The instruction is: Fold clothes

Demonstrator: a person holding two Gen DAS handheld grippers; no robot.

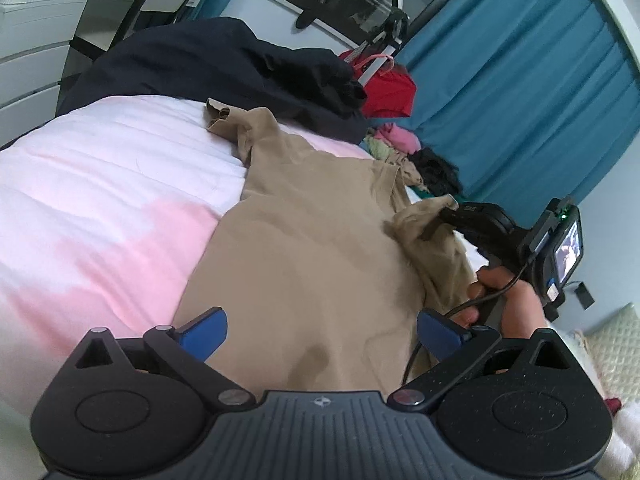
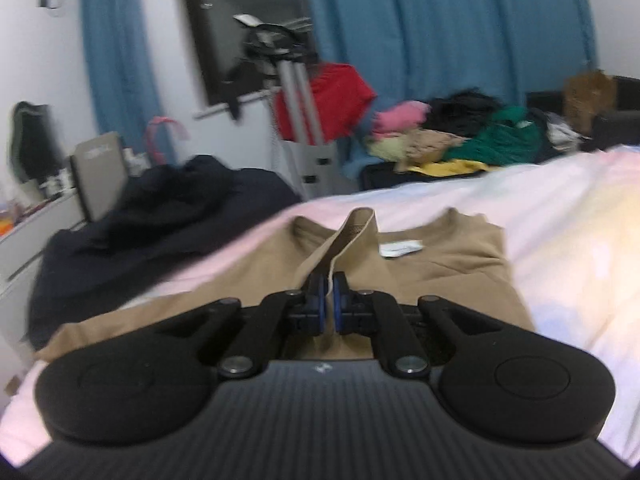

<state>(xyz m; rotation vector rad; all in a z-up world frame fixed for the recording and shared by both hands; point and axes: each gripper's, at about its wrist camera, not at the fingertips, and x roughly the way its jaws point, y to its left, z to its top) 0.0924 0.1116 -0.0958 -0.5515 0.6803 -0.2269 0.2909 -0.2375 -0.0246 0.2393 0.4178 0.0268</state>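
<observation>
A tan T-shirt [image 1: 312, 248] lies spread on the pink and white bed cover [image 1: 100, 200]. My left gripper [image 1: 322, 334] hovers just over its near part, open, blue pads wide apart with only flat cloth below them. In the left wrist view the right gripper [image 1: 438, 216] comes in from the right, held by a hand [image 1: 504, 300], and pinches a bunched sleeve. The right wrist view shows the right gripper [image 2: 329, 300] shut on a lifted fold of the tan T-shirt [image 2: 440, 264], which rises between the pads. A white label [image 2: 400, 249] shows at the collar.
A dark navy garment [image 1: 224, 68] is heaped at the far side of the bed. Beyond the bed lie a pile of mixed clothes [image 2: 460, 136], a red cloth [image 2: 340, 96] on a metal stand, and blue curtains [image 2: 440, 32]. White drawers [image 1: 36, 48] stand far left.
</observation>
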